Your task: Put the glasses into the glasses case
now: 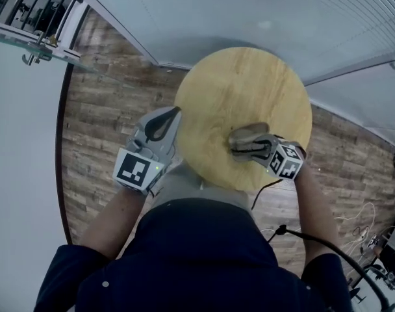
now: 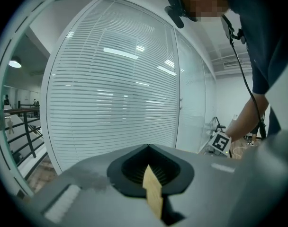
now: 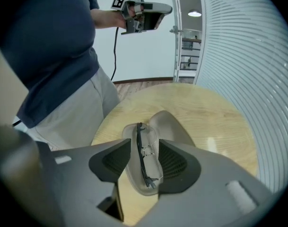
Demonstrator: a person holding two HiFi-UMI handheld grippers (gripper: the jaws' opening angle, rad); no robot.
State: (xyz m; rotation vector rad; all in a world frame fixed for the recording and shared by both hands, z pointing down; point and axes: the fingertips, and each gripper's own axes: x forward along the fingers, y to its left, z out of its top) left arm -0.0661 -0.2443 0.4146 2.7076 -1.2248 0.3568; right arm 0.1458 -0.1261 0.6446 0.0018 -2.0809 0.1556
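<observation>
Glasses in the open case, lid not yet shut

At the lower middle of the right gripper view, the right gripper [image 3: 145, 150] hovered with its jaws spread. The glasses [image 3: 145, 167] lay between them, already in the tray of the open glasses case [image 3: 168, 126], and seemed to rest on edge, not flat. The left gripper [image 2: 148, 146], jaws clenched on nothing, hung off the left rim of the round wooden table [image 1: 243, 90], so nothing braced the case. From where I stood, a jaw could have snagged the frame on withdrawal. A push on the lid might have pinched a lens, or skidded the case toward the near edge.
</observation>
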